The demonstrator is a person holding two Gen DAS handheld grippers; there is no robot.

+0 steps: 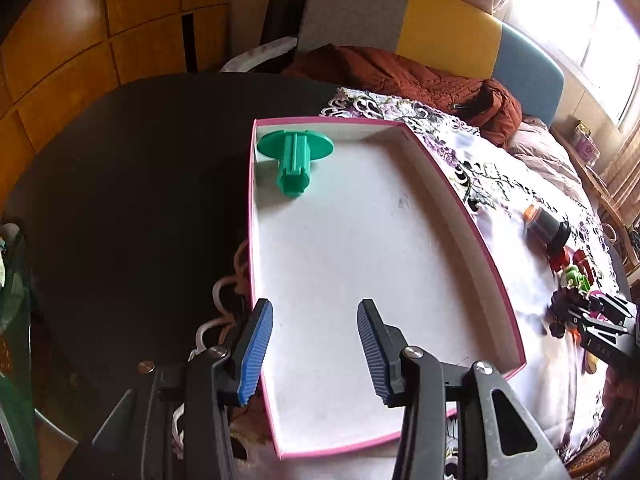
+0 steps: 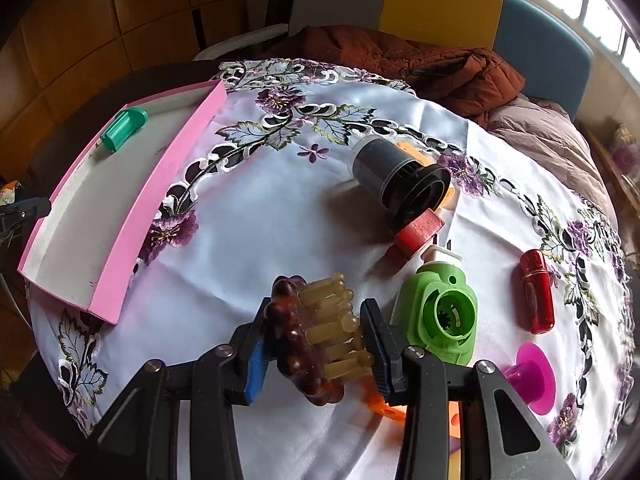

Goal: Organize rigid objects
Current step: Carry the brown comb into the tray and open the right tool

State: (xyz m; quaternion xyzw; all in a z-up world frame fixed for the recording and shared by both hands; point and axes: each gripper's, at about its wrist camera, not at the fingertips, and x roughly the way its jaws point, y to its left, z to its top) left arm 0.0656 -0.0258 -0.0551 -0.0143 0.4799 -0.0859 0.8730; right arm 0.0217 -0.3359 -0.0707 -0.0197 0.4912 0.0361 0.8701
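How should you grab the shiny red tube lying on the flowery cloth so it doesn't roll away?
Take the red tube around its middle, coming down from above with one finger on each long side. It lies flat on the cloth, rounded and smooth, so a pinch across its narrow width should hold it best; its ends would likely slip. The right tool is busy now, closed on a brown massager.
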